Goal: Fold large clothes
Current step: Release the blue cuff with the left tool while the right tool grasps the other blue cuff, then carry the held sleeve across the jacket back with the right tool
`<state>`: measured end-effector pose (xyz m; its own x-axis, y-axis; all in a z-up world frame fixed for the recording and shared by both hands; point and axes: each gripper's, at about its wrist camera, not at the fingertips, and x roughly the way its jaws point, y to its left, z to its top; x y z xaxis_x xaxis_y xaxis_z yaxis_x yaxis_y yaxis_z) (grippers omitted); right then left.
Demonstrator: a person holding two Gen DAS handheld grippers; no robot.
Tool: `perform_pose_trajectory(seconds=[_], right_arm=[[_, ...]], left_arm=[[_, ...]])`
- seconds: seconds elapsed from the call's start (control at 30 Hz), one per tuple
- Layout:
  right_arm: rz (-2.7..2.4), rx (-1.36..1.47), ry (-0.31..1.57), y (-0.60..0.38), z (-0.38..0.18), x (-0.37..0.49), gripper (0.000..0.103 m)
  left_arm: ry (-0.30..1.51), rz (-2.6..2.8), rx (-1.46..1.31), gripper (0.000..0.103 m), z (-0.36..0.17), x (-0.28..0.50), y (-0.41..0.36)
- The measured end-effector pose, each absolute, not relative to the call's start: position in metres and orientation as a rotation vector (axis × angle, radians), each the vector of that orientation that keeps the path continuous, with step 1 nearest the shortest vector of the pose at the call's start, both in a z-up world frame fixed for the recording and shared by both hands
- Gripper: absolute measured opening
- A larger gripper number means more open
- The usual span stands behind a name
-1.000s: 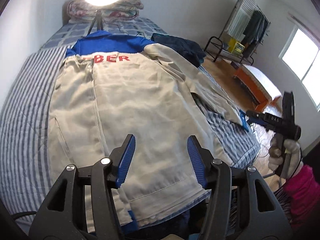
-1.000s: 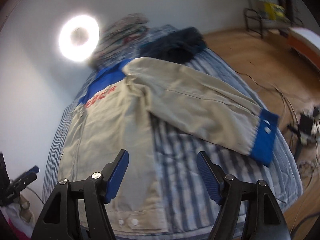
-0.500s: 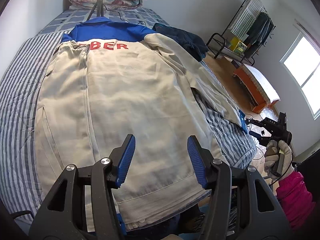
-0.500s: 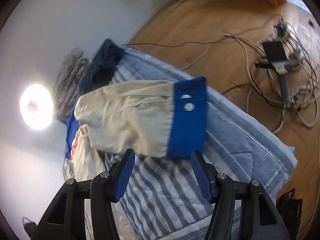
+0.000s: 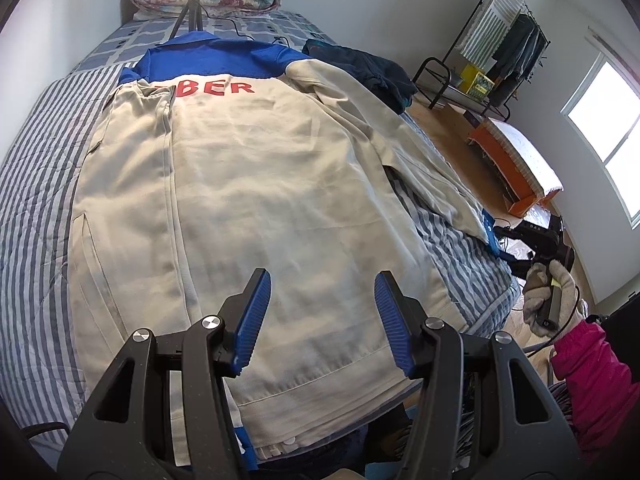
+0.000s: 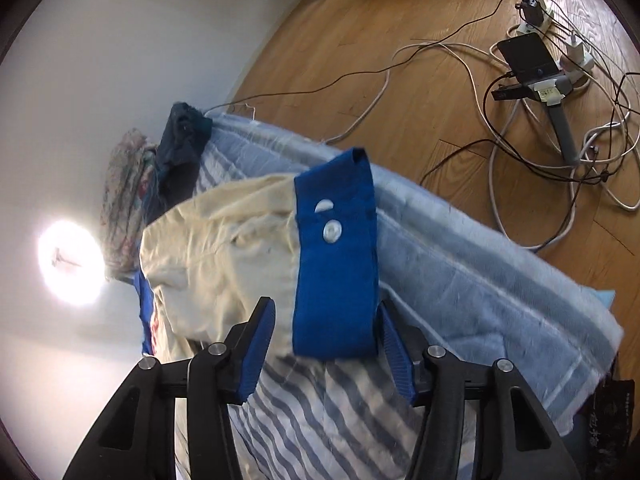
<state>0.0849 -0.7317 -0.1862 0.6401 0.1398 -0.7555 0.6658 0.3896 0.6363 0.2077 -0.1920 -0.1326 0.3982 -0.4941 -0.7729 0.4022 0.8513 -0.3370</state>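
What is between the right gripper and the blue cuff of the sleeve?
Nothing visible. The blue cuff already sits between the right gripper's closing jaws, lying on the striped bedspread; its right fingertip looks at the cuff's edge, the left one still apart.

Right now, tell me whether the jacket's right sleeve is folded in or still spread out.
Spread out. The sleeve angles away from the jacket body across the striped bedding, its blue cuff near the bed edge.

The jacket (image 5: 256, 200) is beige with a royal-blue yoke, red lettering (image 5: 218, 89) and a blue cuff (image 6: 335, 264); the bedspread (image 5: 32, 216) has grey-and-white stripes; lower right, a pink sleeve (image 5: 596, 376).
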Motion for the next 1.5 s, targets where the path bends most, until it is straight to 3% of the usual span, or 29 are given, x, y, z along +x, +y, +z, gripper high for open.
perform_pose_trajectory(seconds=[0.23, 0.3, 0.43, 0.47, 0.9, 1.2, 1.5], right_arm=[[-0.375, 1.141, 0.797, -0.752, -0.191, 0.106, 0.045], [-0.382, 1.103, 0.805, -0.754, -0.192, 0.113, 0.038], [-0.421, 0.997, 0.821, -0.749, -0.181, 0.121, 0.010], [-0.423, 0.953, 0.821, -0.745, -0.174, 0.123, 0.007], [-0.125, 0.392, 0.753, -0.601, -0.060, 0.144, 0.005], [0.189, 0.163, 0.812, -0.478, -0.055, 0.136, 0.005], [0.389, -0.045, 0.990, -0.401, -0.107, 0.105, 0.005]], left_arm=[[1.022, -0.561, -0.086, 0.056, -0.138, 0.210, -0.194], [1.020, -0.557, -0.072, 0.056, -0.139, 0.210, -0.195], [1.027, -0.552, -0.068, 0.056, -0.142, 0.211, -0.194], [1.026, -0.552, -0.071, 0.056, -0.141, 0.211, -0.194], [0.981, -0.520, -0.106, 0.056, -0.128, 0.212, -0.177], [0.975, -0.465, -0.146, 0.056, -0.127, 0.217, -0.154], [1.005, -0.470, -0.167, 0.056, -0.138, 0.218, -0.157]])
